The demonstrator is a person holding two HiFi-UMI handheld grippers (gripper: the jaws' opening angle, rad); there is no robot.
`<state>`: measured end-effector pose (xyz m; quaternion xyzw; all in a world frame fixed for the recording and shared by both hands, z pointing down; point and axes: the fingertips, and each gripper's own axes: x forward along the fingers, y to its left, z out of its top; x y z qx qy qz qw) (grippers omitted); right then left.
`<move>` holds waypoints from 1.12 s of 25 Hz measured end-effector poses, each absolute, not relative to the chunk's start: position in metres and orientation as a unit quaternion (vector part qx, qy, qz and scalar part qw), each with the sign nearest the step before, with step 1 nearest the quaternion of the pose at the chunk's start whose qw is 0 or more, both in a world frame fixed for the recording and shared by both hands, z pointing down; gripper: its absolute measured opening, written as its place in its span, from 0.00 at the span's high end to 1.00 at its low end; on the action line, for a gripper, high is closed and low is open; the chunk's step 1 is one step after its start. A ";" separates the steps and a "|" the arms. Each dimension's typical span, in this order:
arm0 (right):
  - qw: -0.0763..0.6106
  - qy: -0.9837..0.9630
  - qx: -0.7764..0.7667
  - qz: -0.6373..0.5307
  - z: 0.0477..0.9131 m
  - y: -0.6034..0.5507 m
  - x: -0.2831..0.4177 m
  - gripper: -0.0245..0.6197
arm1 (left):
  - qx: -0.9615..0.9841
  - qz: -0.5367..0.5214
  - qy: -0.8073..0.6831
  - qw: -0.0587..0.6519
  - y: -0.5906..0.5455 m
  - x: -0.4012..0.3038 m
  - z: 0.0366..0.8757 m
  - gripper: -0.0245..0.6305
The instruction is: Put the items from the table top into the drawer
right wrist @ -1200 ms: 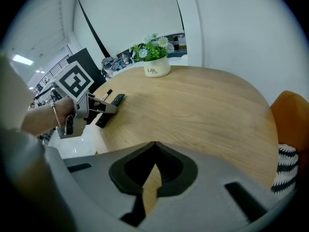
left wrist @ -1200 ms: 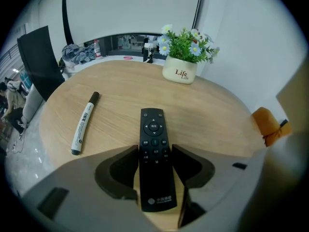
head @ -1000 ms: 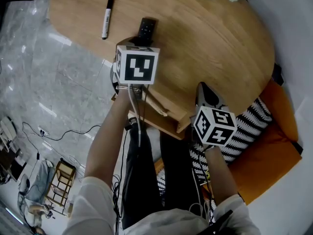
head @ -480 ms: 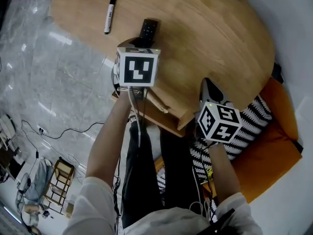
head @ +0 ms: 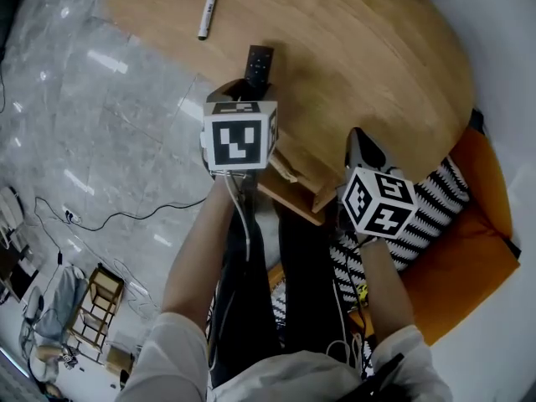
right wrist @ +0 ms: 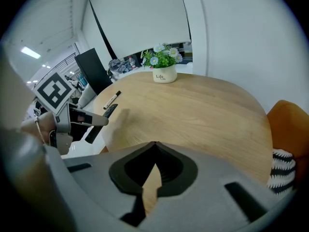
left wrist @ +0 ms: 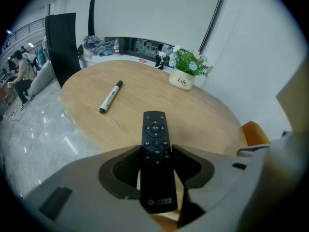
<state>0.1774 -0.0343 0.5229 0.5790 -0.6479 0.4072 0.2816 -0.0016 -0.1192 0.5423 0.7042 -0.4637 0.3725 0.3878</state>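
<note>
A black remote (left wrist: pixel 156 149) is clamped between the pads of my left gripper (left wrist: pixel 156 151), its button end sticking out over the wooden table (left wrist: pixel 203 115). From the head view, the remote (head: pixel 260 62) pokes out ahead of the left gripper (head: pixel 249 82) at the table's near edge. A black-and-white marker (head: pixel 207 8) lies farther out on the table. The open wooden drawer (head: pixel 293 181) shows under the table edge between both hands. My right gripper (head: pixel 358 138) hovers beside the drawer; its jaws (right wrist: pixel 154 145) are shut with nothing in them.
A white flower pot (left wrist: pixel 185 74) stands at the table's far side. An orange cushion (head: pixel 469 249) and a striped cushion (head: pixel 435 208) lie to the right of the person's legs. Cables (head: pixel 109 224) run over the marble floor on the left.
My left gripper has drawn back from the marker toward the table's near edge, lifting the remote with it. The right gripper has shifted only slightly.
</note>
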 end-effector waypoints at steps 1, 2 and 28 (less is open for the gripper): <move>0.281 -0.650 0.579 0.405 0.521 -0.032 0.175 0.97 | 0.702 0.372 -0.466 0.391 -0.112 -0.004 0.542 0.66; 0.281 -0.651 0.578 0.403 0.519 -0.030 0.172 0.97 | 0.699 0.371 -0.468 0.393 -0.105 -0.007 0.541 0.66; 0.292 -0.641 0.583 0.404 0.520 0.053 0.148 0.97 | 0.631 0.338 -0.501 0.486 0.046 -0.029 0.583 0.66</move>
